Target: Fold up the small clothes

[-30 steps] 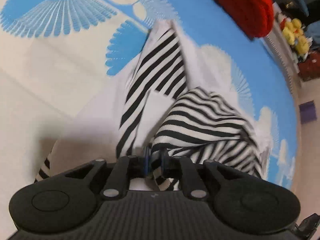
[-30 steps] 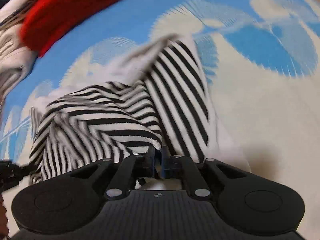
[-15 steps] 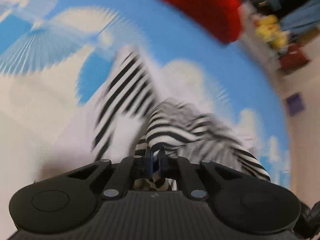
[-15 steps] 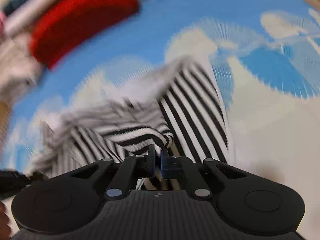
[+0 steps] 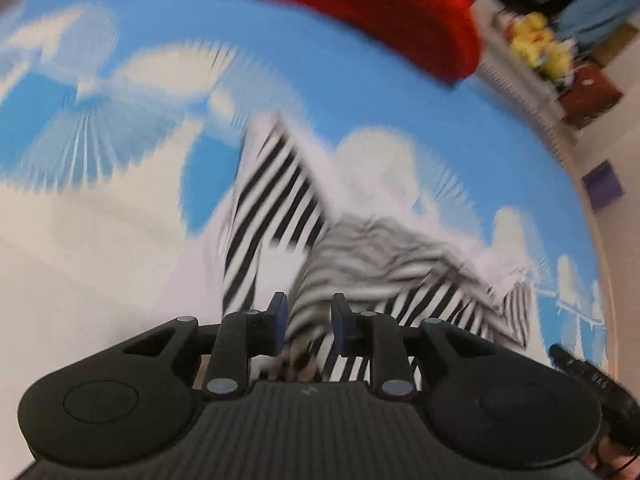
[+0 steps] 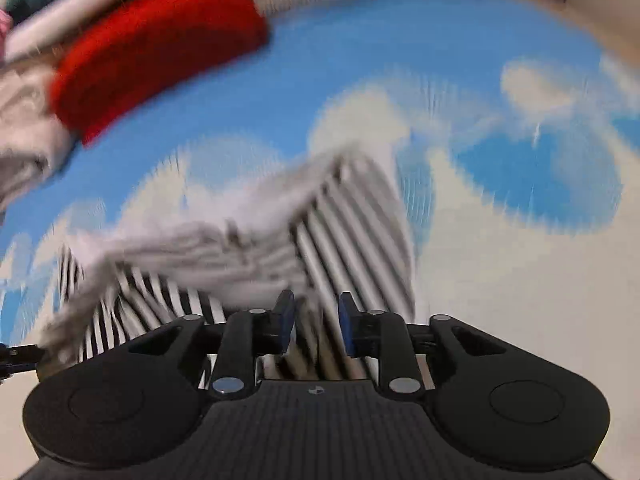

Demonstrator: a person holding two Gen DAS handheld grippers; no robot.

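A black-and-white striped garment [image 5: 280,208] lies on a blue-and-white patterned sheet [image 5: 120,240], partly folded over itself, blurred by motion. My left gripper [image 5: 306,322] is open, its blue-padded fingers standing either side of the garment's near edge. In the right wrist view the same garment [image 6: 352,224] lies in front of my right gripper [image 6: 316,322], which is also open with cloth between its fingers. A folded-over flap [image 6: 200,248] lies across the left part.
A red folded cloth [image 5: 380,12] lies at the far side of the sheet; it also shows in the right wrist view [image 6: 152,52], beside a pile of pale clothes [image 6: 24,136]. Yellow toys [image 5: 540,44] sit off the sheet's right edge.
Both grippers were shut on the striped garment's edge and have now opened. The folded-over part has dropped onto the rest of the garment. Both views are blurred by motion.
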